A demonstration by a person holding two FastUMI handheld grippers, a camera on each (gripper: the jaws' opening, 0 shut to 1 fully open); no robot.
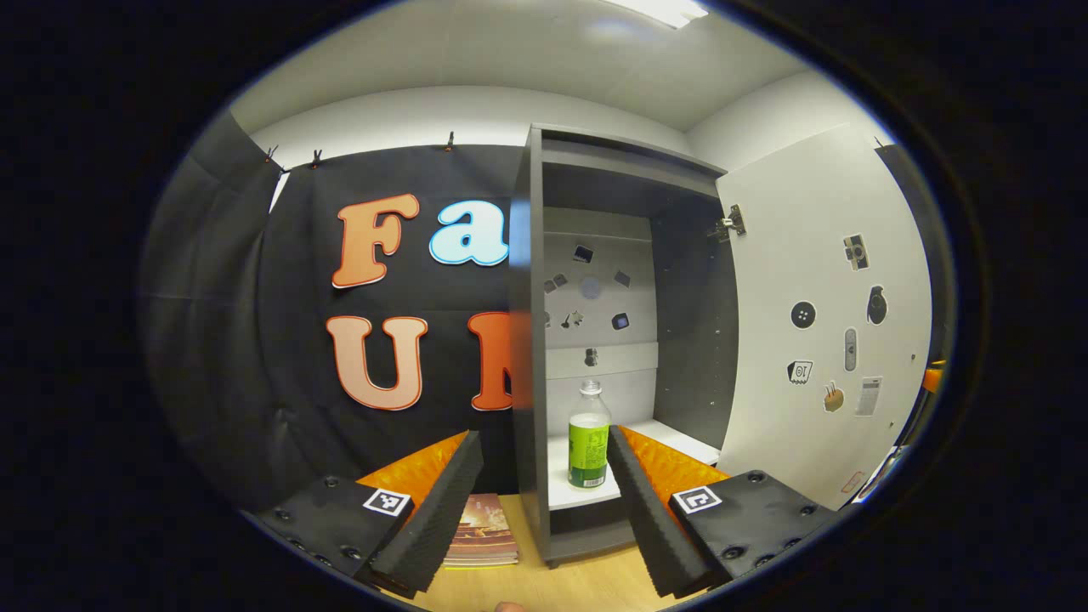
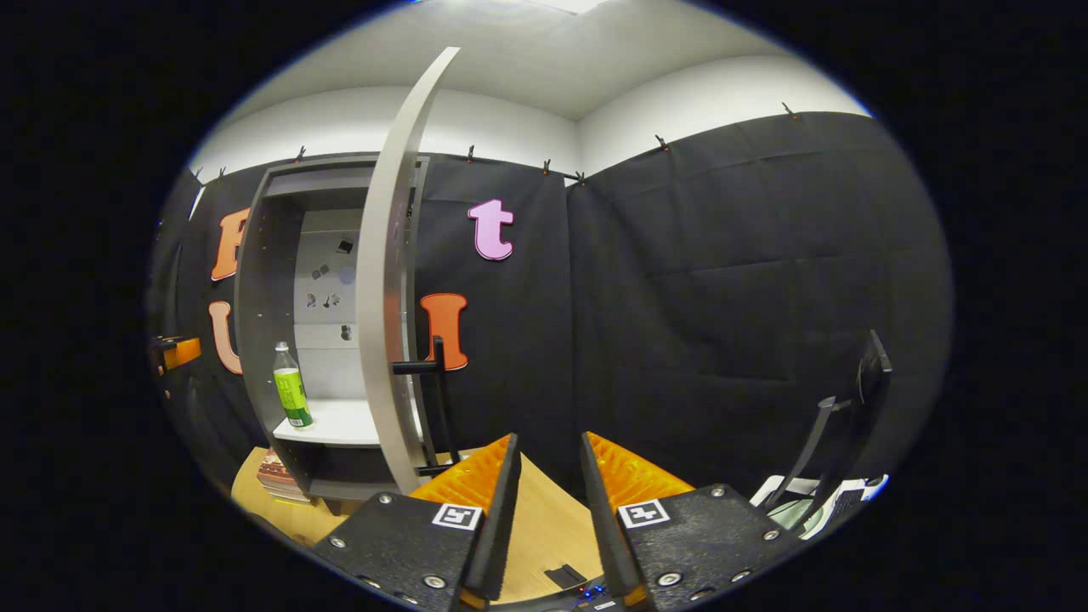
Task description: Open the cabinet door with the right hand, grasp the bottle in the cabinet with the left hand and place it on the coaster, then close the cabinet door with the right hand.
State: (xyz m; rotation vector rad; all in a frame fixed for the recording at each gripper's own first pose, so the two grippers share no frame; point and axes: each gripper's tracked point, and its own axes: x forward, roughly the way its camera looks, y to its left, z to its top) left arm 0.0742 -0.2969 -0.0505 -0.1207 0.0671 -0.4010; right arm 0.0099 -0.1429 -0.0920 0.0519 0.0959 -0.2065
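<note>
Left gripper view | left hand-held gripper (image 1: 544,459) apart (empty) | bottle (image 1: 589,438) upright in cabinet (image 1: 529,340) | door (image 1: 816,314) open

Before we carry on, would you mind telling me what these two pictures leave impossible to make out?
- Coaster: I cannot pick one out on the light wooden table in the right gripper view.
- Stack of books: partly covered by the left gripper in the left gripper view.
- Clear bottle with the green label: label print too small.
- Stickers on the open white cabinet door: too small.

White ceiling (image 1: 544,59), wooden table (image 2: 544,518), ceiling light (image 1: 667,8)
</note>
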